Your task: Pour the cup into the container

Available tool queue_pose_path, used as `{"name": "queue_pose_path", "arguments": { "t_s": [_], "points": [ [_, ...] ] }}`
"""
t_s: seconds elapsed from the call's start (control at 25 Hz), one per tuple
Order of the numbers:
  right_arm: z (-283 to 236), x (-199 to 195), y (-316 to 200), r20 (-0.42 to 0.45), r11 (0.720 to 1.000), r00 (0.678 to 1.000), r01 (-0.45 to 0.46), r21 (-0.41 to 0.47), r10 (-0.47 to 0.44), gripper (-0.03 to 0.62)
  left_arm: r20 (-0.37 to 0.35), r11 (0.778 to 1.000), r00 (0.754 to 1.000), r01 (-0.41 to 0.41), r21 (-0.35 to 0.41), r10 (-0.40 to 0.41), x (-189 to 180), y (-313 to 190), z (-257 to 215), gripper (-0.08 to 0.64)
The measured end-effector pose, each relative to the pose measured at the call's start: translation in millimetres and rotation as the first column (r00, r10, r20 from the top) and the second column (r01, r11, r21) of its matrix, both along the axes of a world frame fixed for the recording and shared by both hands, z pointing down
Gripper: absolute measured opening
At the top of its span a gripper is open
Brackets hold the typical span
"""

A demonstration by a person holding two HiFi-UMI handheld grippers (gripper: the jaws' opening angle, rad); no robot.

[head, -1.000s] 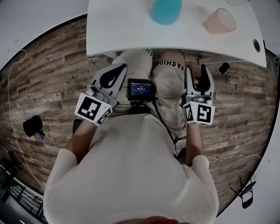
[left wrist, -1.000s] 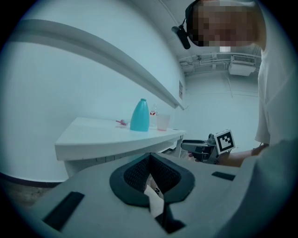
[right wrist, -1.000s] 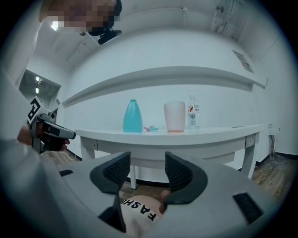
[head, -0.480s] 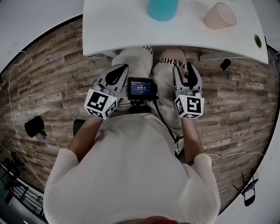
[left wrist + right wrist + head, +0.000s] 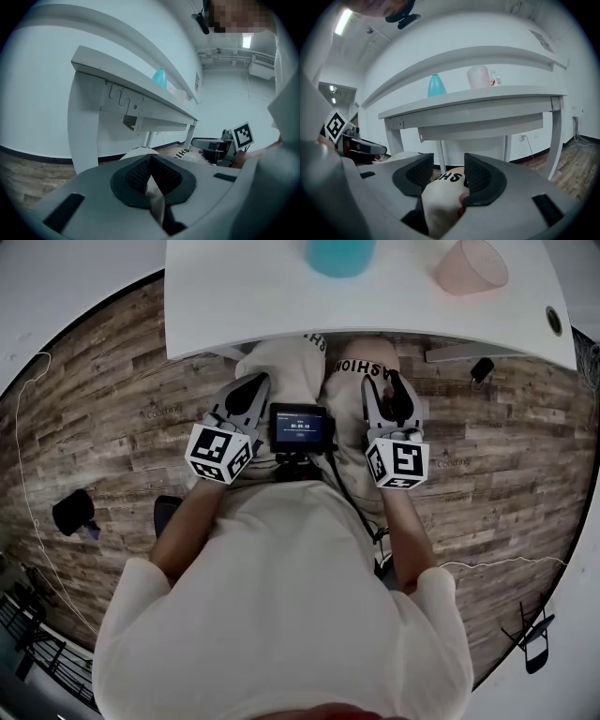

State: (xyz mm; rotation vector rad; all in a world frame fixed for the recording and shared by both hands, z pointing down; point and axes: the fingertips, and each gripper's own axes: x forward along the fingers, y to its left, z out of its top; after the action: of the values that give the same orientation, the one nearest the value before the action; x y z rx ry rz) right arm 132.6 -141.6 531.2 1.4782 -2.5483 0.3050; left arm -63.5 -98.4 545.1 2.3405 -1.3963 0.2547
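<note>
The person is wearing a pale short-sleeved shirt (image 5: 281,596) and light trousers (image 5: 281,371) with black capital lettering, just above a small black chest-mounted screen (image 5: 299,427). A black cable (image 5: 349,498) is trailing down-right from that screen. Flanking it, the left gripper (image 5: 251,382) and right gripper (image 5: 386,381) are showing grey shells, black ribbed pads (image 5: 419,174) and white cubes (image 5: 217,453) with black square markers. The right gripper's jaws have just been closing, gripping nothing.

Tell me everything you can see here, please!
table: one, white, in front of the person
teal container: one, teal, on the table
pink cup: one, pink, on the table, right of the container
screen: one, black, in front of the person's body
floor: one, brown wood, below
knees: two, pale trousers, by the table edge
left gripper: one, grey, over the left knee, shut, empty
right gripper: one, grey, over the right knee, open, jaws just been closing on nothing
</note>
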Motion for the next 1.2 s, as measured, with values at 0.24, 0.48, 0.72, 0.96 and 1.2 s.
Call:
{"name": "queue_pose_path", "arguments": {
  "t_s": [0.24, 0.48, 0.72, 0.96, 1.2],
  "points": [
    [2, -1, 1, -0.046, 1.000, 0.999, -0.006, 0.013, 0.006, 0.198, -0.024, 0.999, 1.000, 0.009, 0.051, -0.008, 1, -2, 3, 0.011],
    [4, 4, 0, -0.066, 1.000, 0.998, -0.019, 0.000, 0.019, 0.190, -0.022, 0.998, 1.000, 0.005, 0.056, -0.003, 5, -3, 5, 0.011],
    [1, 14, 8, -0.063, 1.000, 0.998, -0.031, -0.005, 0.031, 0.189, -0.015, 0.998, 1.000, -0.001, 0.065, 0.002, 17, 1, 0, 0.011],
    [4, 21, 7, -0.043, 0.999, 0.998, -0.039, -0.028, 0.038, 0.178, -0.004, 0.999, 1.000, -0.009, 0.054, 0.009, 22, -1, 1, 0.012],
    [1, 26, 14, -0.036, 0.999, 0.999, -0.031, -0.028, 0.030, 0.176, 0.023, 0.998, 1.000, -0.005, 0.058, 0.004, 28, 7, -4, 0.011]
  ]
}}
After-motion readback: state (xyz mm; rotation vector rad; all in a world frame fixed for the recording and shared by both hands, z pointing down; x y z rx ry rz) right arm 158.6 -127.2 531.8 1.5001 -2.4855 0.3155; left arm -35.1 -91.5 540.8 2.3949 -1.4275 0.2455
